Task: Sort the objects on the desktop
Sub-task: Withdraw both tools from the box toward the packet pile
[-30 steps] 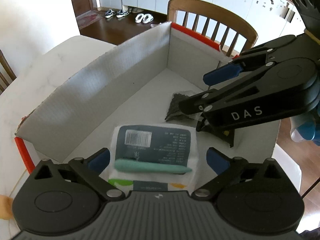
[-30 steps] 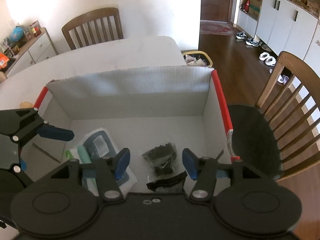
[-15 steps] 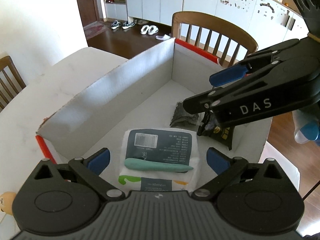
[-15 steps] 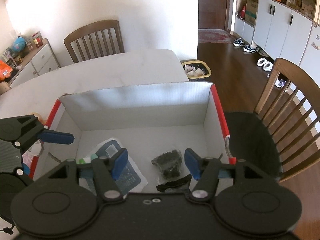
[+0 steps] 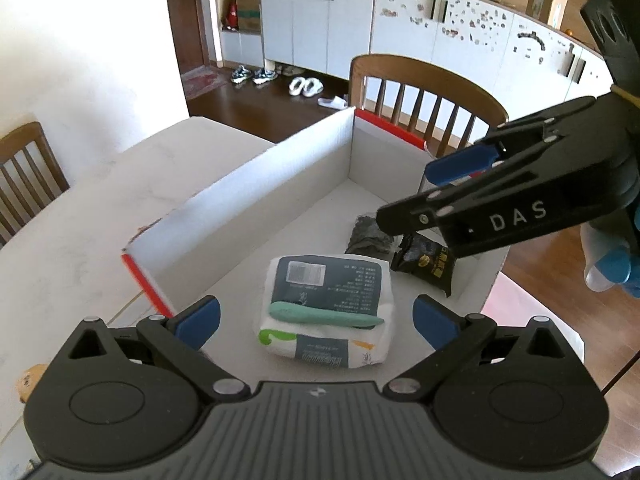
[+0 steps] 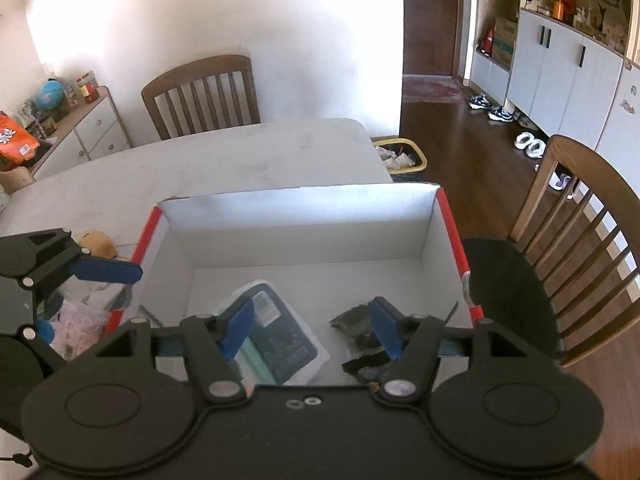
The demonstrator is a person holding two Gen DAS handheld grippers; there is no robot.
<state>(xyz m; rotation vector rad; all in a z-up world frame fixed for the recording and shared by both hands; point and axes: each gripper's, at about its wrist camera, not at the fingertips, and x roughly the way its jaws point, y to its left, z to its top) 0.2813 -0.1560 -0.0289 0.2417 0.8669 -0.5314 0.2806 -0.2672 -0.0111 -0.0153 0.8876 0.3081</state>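
Chairs [image 6: 200, 92] stand round the table [image 6: 260, 156]; a small toy [image 6: 96, 242] lies at nine o'clock of the box [image 6: 304, 216]. Inside lie a tissue pack [image 5: 332, 292] with a green stick [image 5: 324, 316] on it, and dark packets [image 5: 424, 264] at three o'clock. The left gripper [image 5: 316, 320] gapes empty; the right gripper [image 6: 312, 328], jaws just widening, holds nothing.

A white box [image 5: 256, 184] sat at the table's [image 5: 80, 240] far corner — inside lay a tissue pack [image 5: 328, 304], a black snack packet [image 5: 426, 266] near the box's right edge.

Both grippers hovered empty — left gripper [image 5: 316, 316], right gripper [image 5: 424, 194].
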